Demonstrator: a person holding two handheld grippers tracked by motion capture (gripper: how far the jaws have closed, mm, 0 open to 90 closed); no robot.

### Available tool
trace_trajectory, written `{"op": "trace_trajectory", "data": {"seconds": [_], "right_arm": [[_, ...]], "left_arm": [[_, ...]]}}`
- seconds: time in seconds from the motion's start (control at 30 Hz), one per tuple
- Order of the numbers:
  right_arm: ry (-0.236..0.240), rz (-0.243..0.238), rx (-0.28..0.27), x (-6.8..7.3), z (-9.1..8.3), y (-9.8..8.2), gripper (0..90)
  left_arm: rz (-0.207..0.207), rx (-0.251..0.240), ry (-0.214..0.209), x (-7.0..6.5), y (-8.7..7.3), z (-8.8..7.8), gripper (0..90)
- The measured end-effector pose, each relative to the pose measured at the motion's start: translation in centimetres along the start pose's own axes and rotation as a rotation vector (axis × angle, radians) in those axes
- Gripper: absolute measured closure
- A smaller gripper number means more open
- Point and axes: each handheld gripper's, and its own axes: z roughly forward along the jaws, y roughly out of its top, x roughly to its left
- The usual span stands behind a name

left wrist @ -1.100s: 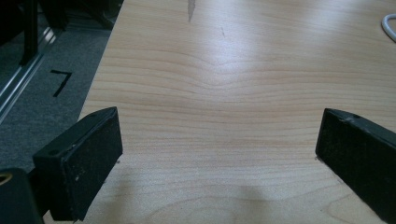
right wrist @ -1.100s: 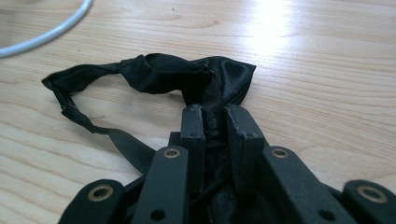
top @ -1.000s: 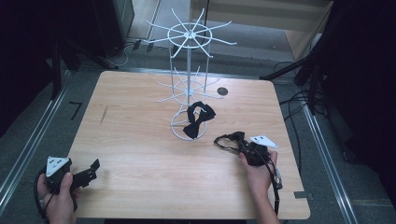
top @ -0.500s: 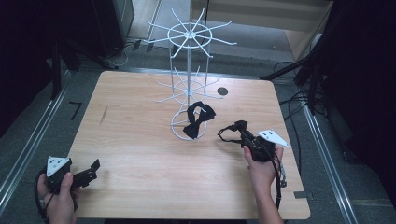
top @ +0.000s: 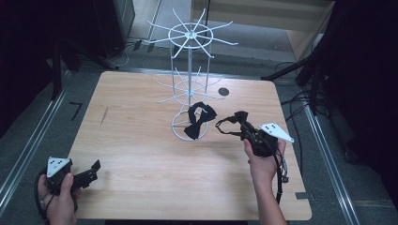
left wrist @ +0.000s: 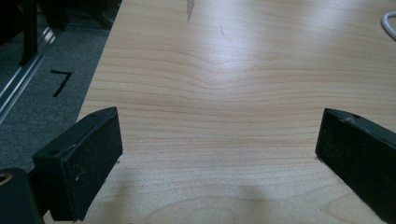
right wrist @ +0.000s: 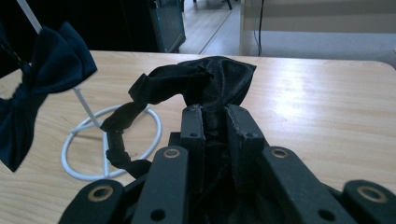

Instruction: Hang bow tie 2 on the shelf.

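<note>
Right gripper (top: 240, 123), at four o'clock from the wire rack (top: 190, 84), has jaws clamped on a black bow tie (right wrist: 212, 84), likely for hanging; left gripper (top: 91, 169) jaws apart over the bench (top: 141, 140).

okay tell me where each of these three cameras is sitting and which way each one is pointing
High view: fixed above the person's edge, looking forward and down on the table and white rack; both forearms enter from the bottom.
Left gripper view: rides the left claw, low over bare wood; its two open black jaws show.
Right gripper view: rides the right claw, facing the rack's base ring; its jaws pinch a black bow tie.
Shared: high and right gripper views both show the held tie and the second bow tie on the rack.
</note>
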Motion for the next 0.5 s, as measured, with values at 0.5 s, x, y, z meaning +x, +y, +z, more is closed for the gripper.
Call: {"op": "trace_trajectory", "data": {"seconds": [0.5], "right_arm": [[0.005,-0.007,-0.044,0.7,-0.8,2.5,78.9]], "left_arm": [[0.0,0.001,0.001,0.0,0.0,0.0,1.0]]}}
